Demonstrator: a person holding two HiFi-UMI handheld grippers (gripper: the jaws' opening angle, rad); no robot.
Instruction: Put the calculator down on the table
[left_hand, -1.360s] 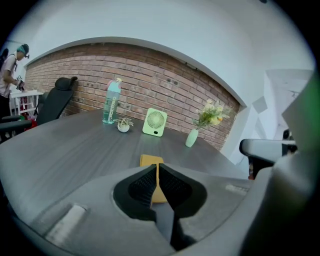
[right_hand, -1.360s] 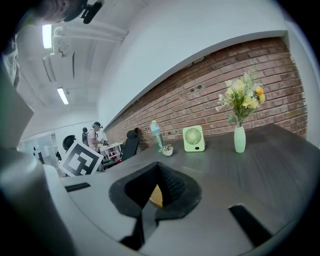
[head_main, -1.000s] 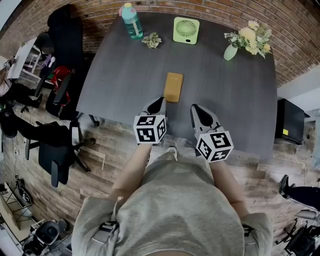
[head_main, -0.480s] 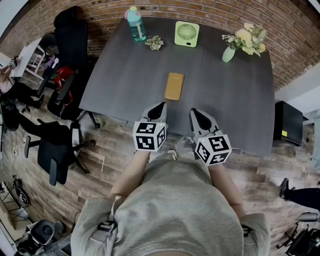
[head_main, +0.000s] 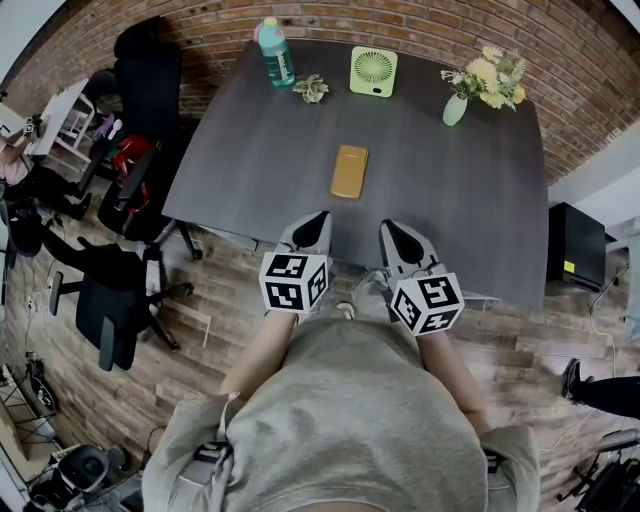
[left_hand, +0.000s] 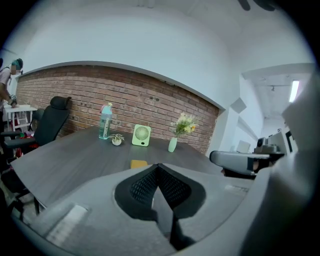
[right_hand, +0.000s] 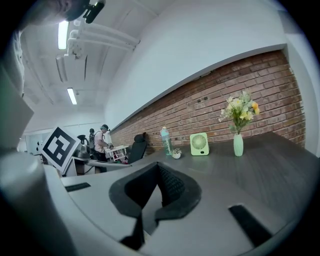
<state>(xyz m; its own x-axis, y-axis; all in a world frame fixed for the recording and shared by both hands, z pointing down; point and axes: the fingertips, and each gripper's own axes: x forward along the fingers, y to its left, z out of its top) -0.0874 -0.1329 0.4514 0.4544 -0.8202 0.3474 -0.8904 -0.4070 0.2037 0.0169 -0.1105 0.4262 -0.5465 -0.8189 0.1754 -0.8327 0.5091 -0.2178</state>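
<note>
On the dark desk (head_main: 250, 150), the yellow calculator (head_main: 349, 171) is seen lying flat near the middle, well apart from both claws. At the near edge, the left claw (head_main: 316, 222) and the right claw (head_main: 394, 232) are held side by side. Each is closed completely, and nothing is gripped between the jaws.

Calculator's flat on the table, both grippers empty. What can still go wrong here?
The left hand-held gripper and right hand-held gripper, both shut, hover at the near edge of the dark grey table, aimed toward the yellow flat rectangular calculator; a forward push could shove it. It lies well inside the edges.
</note>
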